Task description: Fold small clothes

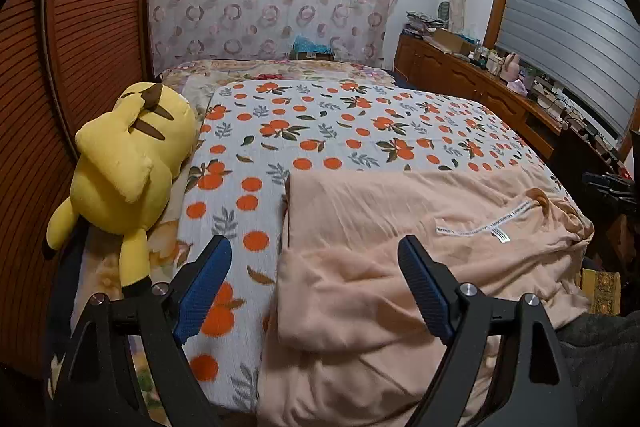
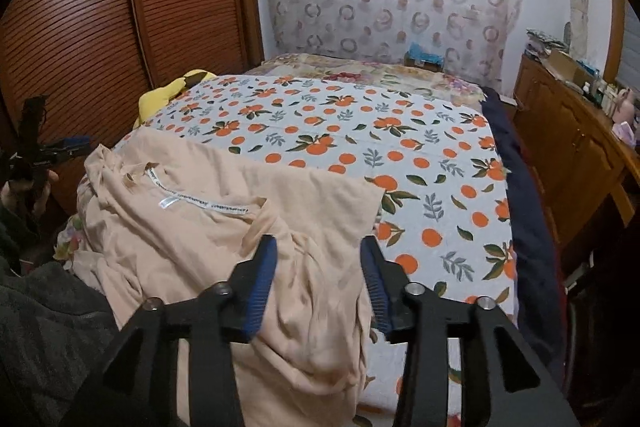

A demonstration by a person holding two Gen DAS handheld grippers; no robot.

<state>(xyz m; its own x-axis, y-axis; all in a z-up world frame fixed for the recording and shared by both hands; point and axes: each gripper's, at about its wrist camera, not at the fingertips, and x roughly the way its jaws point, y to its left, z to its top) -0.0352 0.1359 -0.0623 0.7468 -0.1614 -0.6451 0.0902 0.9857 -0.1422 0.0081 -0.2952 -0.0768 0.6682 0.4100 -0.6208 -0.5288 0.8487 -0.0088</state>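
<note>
Jaws first: the left gripper (image 1: 316, 259) stands spread wide, its blue pads apart with nothing pinched between them, hovering over the left edge of the peach garment (image 1: 400, 247); the right gripper (image 2: 320, 263) is parted to about half its spread, and cloth lies under and between its fingers, yet the pads do not appear to press on it. Neither tool, then, has hold of anything. The garment lies on the near part of the bed, on the orange-print sheet (image 1: 320, 131), rumpled toward the person and smoother toward its far edge, which runs fairly straight across the sheet. A white care label (image 2: 200, 205) shows near the neck opening, so the piece seems to lie inside out or with its neckline turned up. It looks like thin jersey: light, limp, quick to wrinkle and to drag along with whatever corner is lifted, and not at all fragile. A single pinch in the middle would, I judge, only bunch it; better to take two outer points at once, a hem corner or shoulder seam on each side, and pull gently apart so the cloth flattens before any fold. The doubled edges and seams should give the pads more to bite on than a single layer. A yellow plush toy (image 1: 128, 167) rests at the left of the bed, well apart from the garment.
</note>
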